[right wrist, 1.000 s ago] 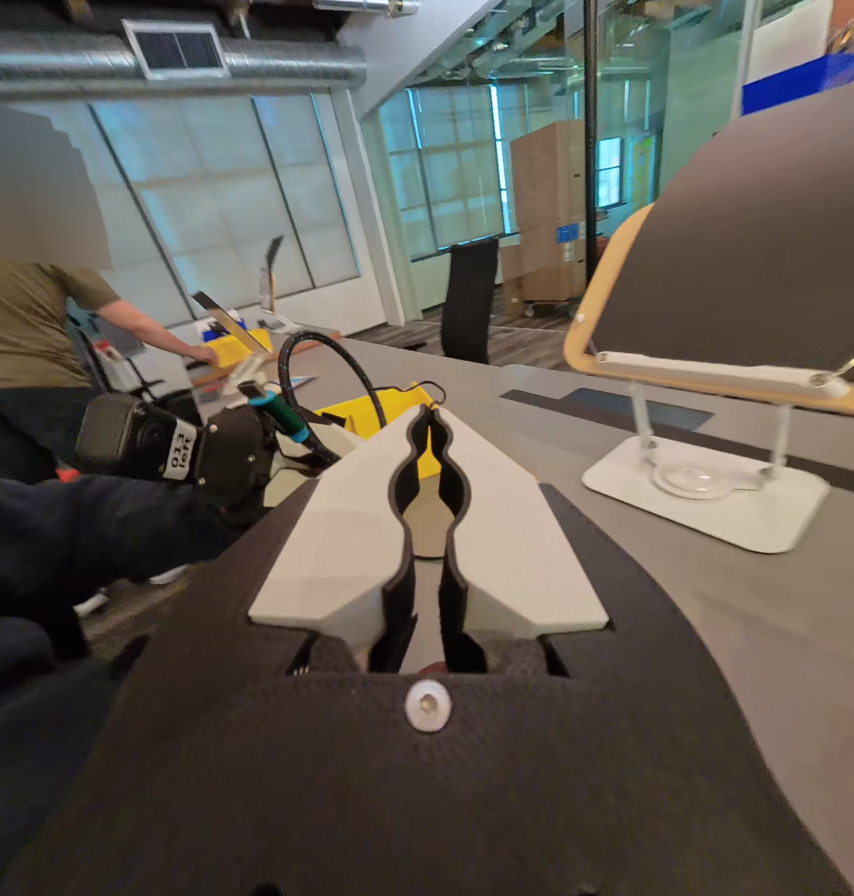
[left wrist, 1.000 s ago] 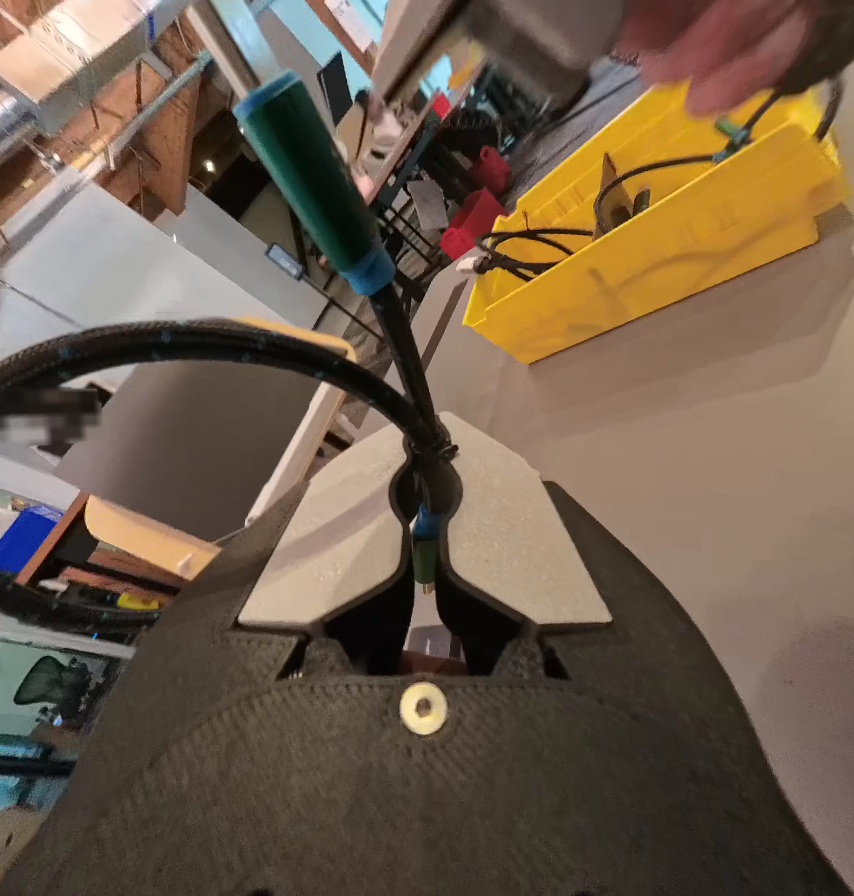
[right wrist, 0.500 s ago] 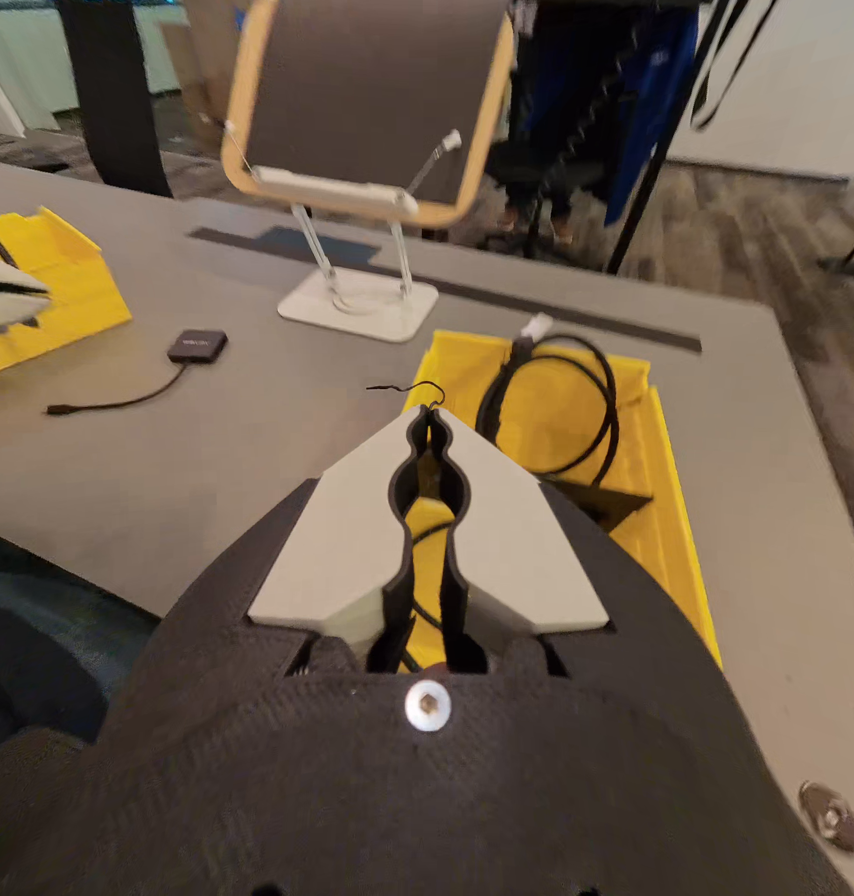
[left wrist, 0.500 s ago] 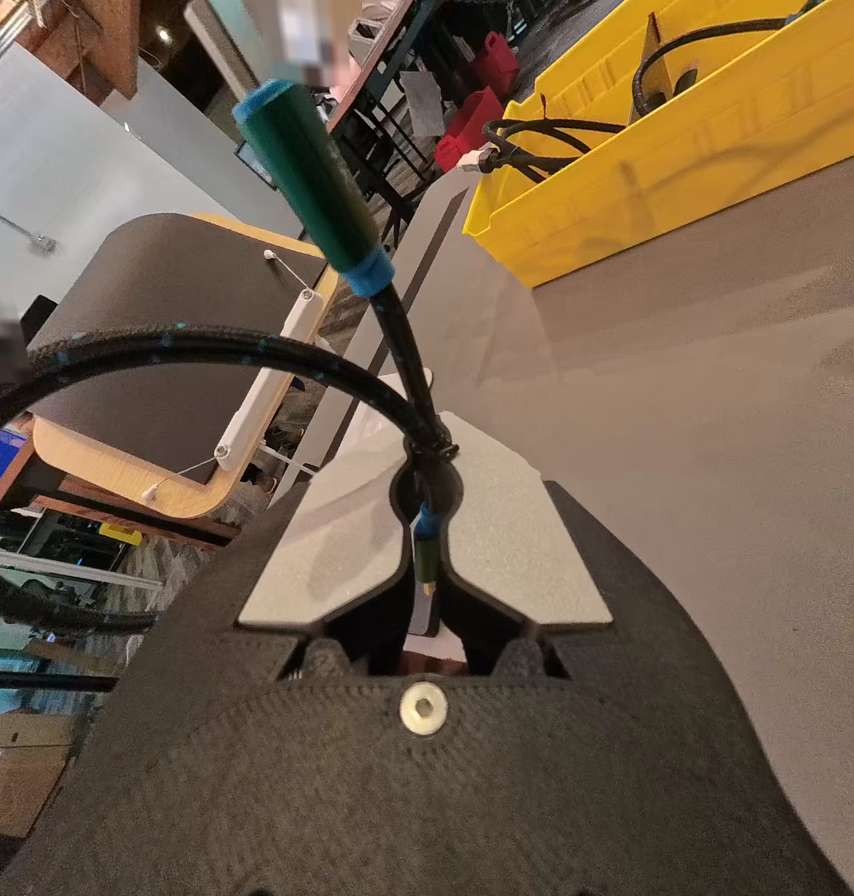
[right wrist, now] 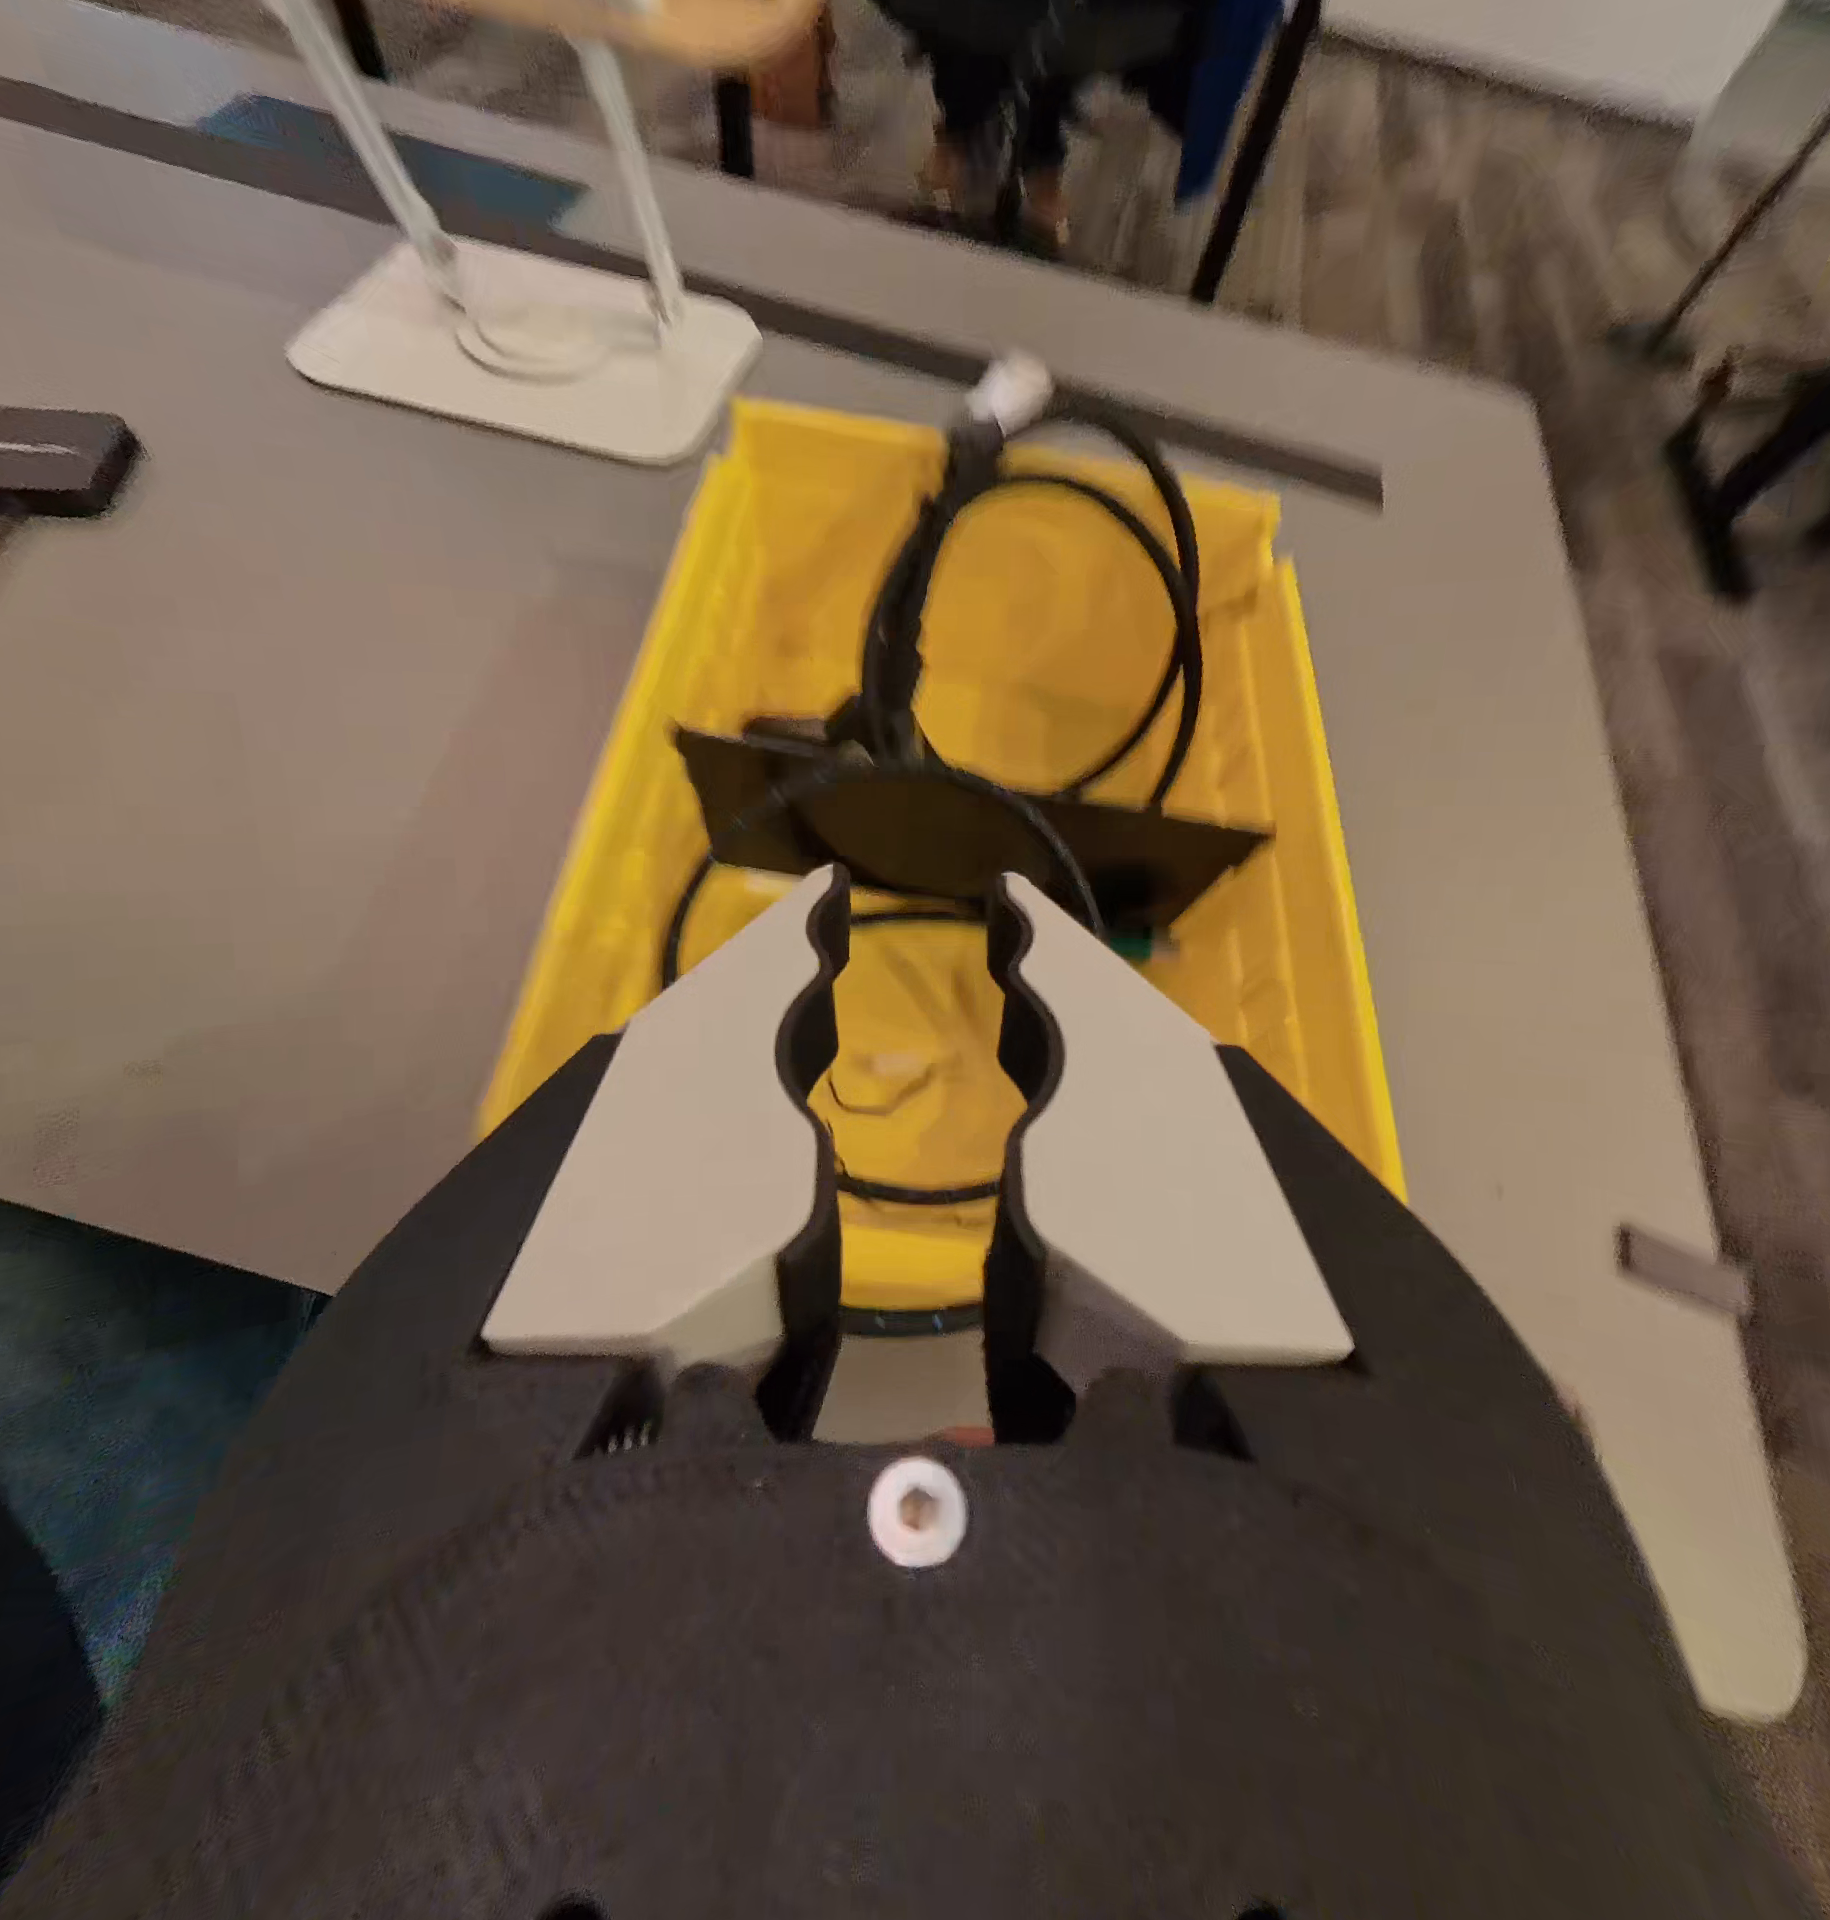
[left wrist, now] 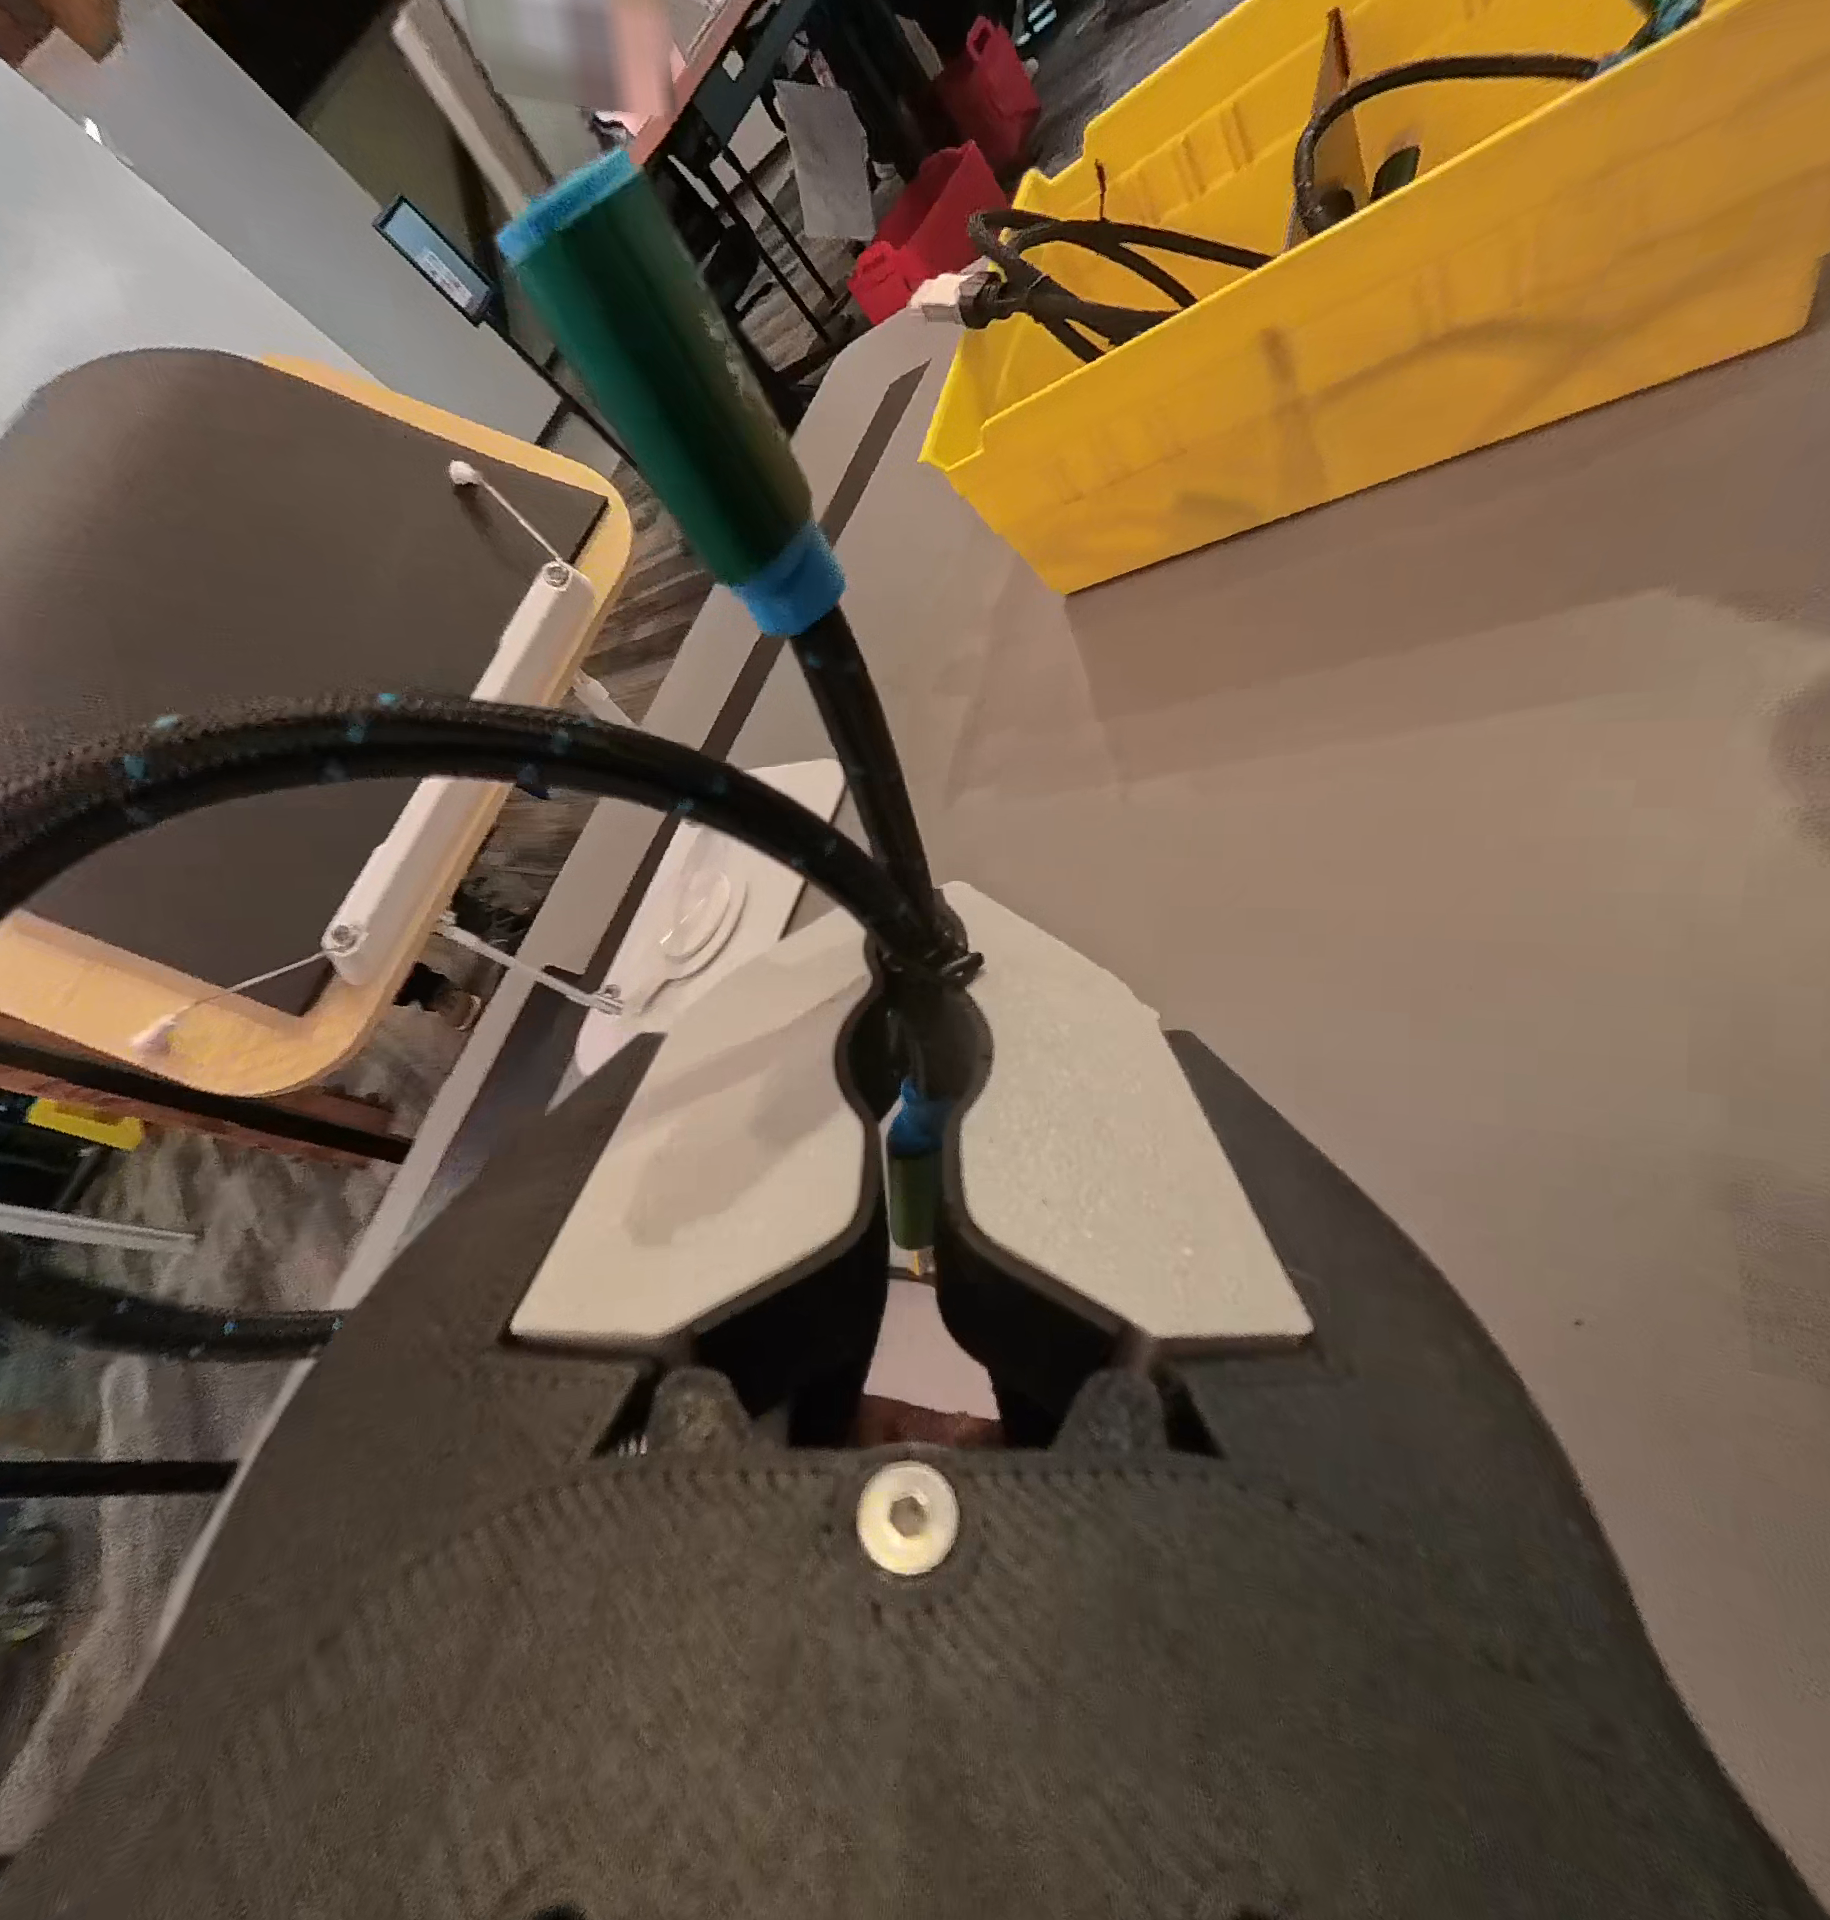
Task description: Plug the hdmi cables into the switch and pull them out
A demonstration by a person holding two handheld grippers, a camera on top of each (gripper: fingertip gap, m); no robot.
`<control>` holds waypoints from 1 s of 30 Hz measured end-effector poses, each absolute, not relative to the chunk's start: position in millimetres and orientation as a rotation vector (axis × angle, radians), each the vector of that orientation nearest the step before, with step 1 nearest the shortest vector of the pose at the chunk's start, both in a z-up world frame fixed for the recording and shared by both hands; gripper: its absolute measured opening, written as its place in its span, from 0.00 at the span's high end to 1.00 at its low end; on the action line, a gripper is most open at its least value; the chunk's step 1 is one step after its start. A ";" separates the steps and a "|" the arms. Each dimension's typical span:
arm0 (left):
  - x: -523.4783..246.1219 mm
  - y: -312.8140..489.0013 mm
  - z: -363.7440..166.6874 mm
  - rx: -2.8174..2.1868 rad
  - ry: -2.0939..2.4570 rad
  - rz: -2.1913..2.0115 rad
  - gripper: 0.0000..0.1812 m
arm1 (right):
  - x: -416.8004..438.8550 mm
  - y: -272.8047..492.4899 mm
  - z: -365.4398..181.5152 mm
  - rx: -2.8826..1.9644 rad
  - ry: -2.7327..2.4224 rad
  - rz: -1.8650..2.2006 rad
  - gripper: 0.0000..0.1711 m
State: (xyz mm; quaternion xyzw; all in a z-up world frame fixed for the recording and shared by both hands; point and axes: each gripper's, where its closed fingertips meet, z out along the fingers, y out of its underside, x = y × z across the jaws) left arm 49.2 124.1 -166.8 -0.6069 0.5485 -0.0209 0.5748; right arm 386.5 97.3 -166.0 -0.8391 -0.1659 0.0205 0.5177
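My left gripper (left wrist: 916, 961) is shut on a coiled black braided HDMI cable (left wrist: 391, 732) where a tie binds the coil. One green plug with blue ends (left wrist: 672, 384) sticks up and away, the other (left wrist: 911, 1184) lies between the fingers. My right gripper (right wrist: 916, 883) is open and empty, held above a yellow bin (right wrist: 1306, 914). That bin holds a black coiled cable with a white plug (right wrist: 1004, 390) in its far half and another black cable (right wrist: 890, 1190) below my fingers. The small black switch (right wrist: 43, 457) lies on the grey table at far left.
A black divider (right wrist: 952, 821) crosses the yellow bin. A framed dark panel on a white stand (right wrist: 537, 343) stands behind the bin and shows in the left wrist view (left wrist: 215, 582). The yellow bin (left wrist: 1410, 343) with cables shows at upper right there. The table edge is close to the bin's right side. Spacing between my two grippers at the tips: around 35 cm. Measured from the fingertips, the small black switch (right wrist: 43, 457) is 20 cm or so from the left gripper and 45 cm from the right.
My right gripper has swung right and down over the yellow bin and opened. My left gripper has kept hold of the cable and tilted lower toward the table.
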 end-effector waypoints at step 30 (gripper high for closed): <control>63.2 94.5 -138.2 -1.310 1.328 -0.260 0.89 | 33.5 86.6 -76.8 -1.490 -0.781 1.598 0.98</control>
